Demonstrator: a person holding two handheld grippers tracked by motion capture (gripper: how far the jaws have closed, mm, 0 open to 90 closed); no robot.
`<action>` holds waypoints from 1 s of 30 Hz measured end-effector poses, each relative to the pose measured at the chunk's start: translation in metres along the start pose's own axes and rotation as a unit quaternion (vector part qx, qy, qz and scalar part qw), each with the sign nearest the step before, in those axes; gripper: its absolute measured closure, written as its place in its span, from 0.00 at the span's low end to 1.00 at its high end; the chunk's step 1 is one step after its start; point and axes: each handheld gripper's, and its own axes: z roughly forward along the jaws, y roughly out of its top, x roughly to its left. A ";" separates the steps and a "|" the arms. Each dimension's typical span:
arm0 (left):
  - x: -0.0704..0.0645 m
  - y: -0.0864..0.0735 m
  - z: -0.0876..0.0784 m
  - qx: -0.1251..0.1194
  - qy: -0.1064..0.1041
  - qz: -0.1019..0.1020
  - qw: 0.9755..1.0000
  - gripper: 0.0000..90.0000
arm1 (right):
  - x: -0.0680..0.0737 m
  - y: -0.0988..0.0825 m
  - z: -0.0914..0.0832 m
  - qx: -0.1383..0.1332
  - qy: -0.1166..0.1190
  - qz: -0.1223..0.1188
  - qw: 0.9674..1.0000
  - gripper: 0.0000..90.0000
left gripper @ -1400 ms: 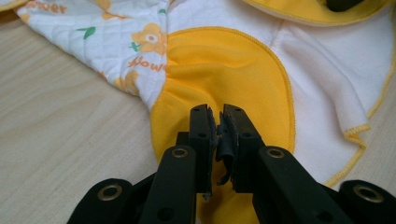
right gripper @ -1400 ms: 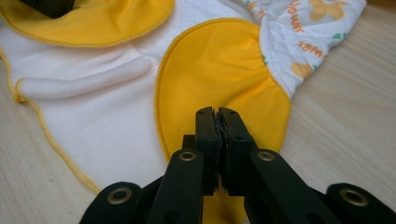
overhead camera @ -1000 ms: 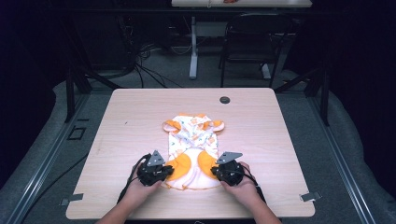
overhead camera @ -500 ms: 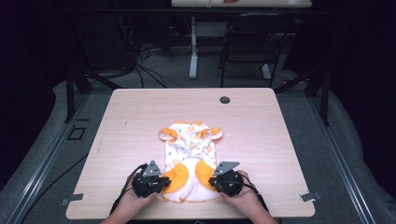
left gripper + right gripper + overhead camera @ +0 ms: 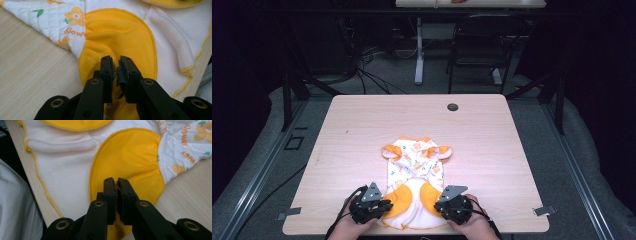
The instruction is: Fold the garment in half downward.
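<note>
From above, the baby garment lies at the worktop's near edge, its hem overhanging; it could slide off. Left gripper fingers pinch its yellow patch thinly. Right gripper likewise; either pinch might slip.

A garment lies on the desk near my edge, about midway across. My left hand-held gripper sits at its near left corner, my right hand-held gripper at its near right corner. A small round fitting sits far behind, near the back edge.
</note>
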 end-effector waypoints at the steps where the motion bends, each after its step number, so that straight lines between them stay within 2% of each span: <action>1: 0.000 0.000 0.000 0.000 -0.001 0.000 1.000 0.89 | 0.001 0.000 0.000 0.000 0.001 0.000 1.000 0.94; 3: 0.002 0.001 0.000 0.001 -0.006 -0.006 1.000 0.89 | 0.002 0.000 0.000 -0.001 0.004 0.001 1.000 0.91; 4: 0.002 0.001 0.000 -0.002 -0.005 -0.007 1.000 0.88 | 0.000 0.001 -0.001 0.000 0.013 0.009 1.000 0.90; 5: 0.004 0.002 -0.001 -0.003 -0.006 -0.007 1.000 0.85 | -0.002 0.001 -0.001 -0.007 0.014 0.017 1.000 0.90; 10: 0.011 0.006 -0.002 -0.020 -0.007 -0.023 1.000 0.79 | -0.010 0.006 -0.003 -0.018 0.001 0.014 1.000 0.88; 11: 0.019 0.012 -0.001 -0.024 -0.002 -0.025 0.999 0.77 | -0.015 0.010 -0.003 -0.025 -0.005 0.015 1.000 0.85; 14: 0.026 0.018 0.000 -0.035 0.007 -0.029 0.999 0.75 | -0.022 0.015 -0.001 -0.028 -0.008 0.015 0.999 0.84; 16: 0.034 0.025 0.001 -0.041 0.011 -0.031 0.999 0.73 | -0.031 0.021 0.000 -0.033 -0.009 0.026 0.999 0.83; 18: 0.043 0.033 0.004 -0.043 0.021 -0.024 0.999 0.73 | -0.041 0.028 0.003 -0.032 -0.021 0.030 0.999 0.85; 22: 0.060 0.046 0.014 -0.048 0.013 -0.032 0.998 0.74 | -0.060 0.040 0.010 -0.031 -0.034 0.038 0.998 0.88; 23: 0.067 0.052 0.018 -0.051 0.019 -0.034 0.998 0.75 | -0.068 0.047 0.014 -0.029 -0.040 0.043 0.998 0.88; 24: 0.067 0.052 0.018 -0.051 0.019 -0.034 0.998 0.75 | -0.068 0.047 0.014 -0.029 -0.040 0.043 0.998 0.88; 25: 0.071 0.058 0.021 -0.051 0.025 -0.029 0.998 0.76 | -0.075 0.056 0.016 -0.033 -0.039 0.045 0.998 0.89; 27: 0.078 0.067 0.025 -0.056 0.022 -0.037 0.997 0.76 | -0.077 0.059 0.017 -0.033 -0.041 0.044 0.998 0.89; 30: 0.089 0.083 0.029 -0.061 0.031 -0.043 0.997 0.77 | -0.086 0.075 0.019 -0.040 -0.049 0.036 0.997 0.90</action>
